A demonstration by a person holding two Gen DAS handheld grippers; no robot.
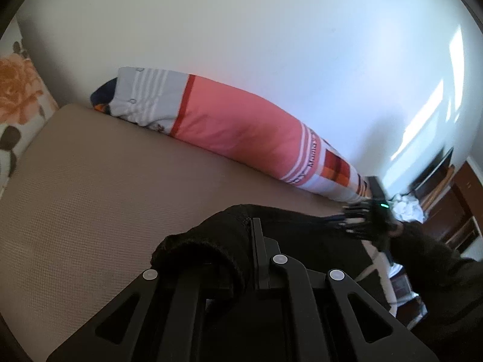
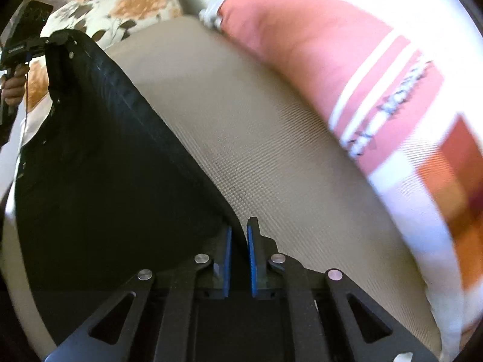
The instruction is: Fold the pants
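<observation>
Black pants (image 2: 99, 163) hang stretched in the air between my two grippers above a beige mattress (image 2: 256, 138). My right gripper (image 2: 239, 232) is shut on one edge of the pants, its blue pads (image 2: 250, 256) pinching the cloth. My left gripper (image 1: 244, 226) is shut on the other end of the pants (image 1: 211, 241), and the cloth drapes over its left finger and hides it. The right gripper (image 1: 359, 217) shows at the right of the left wrist view. The left gripper (image 2: 45, 42) shows at the top left of the right wrist view.
A long pink, white and orange pillow (image 1: 235, 126) lies along the white wall (image 1: 271, 30) at the far side of the mattress. A flowered cushion (image 2: 120, 3) sits at one end. Dark wooden furniture (image 1: 446, 199) stands at the far right.
</observation>
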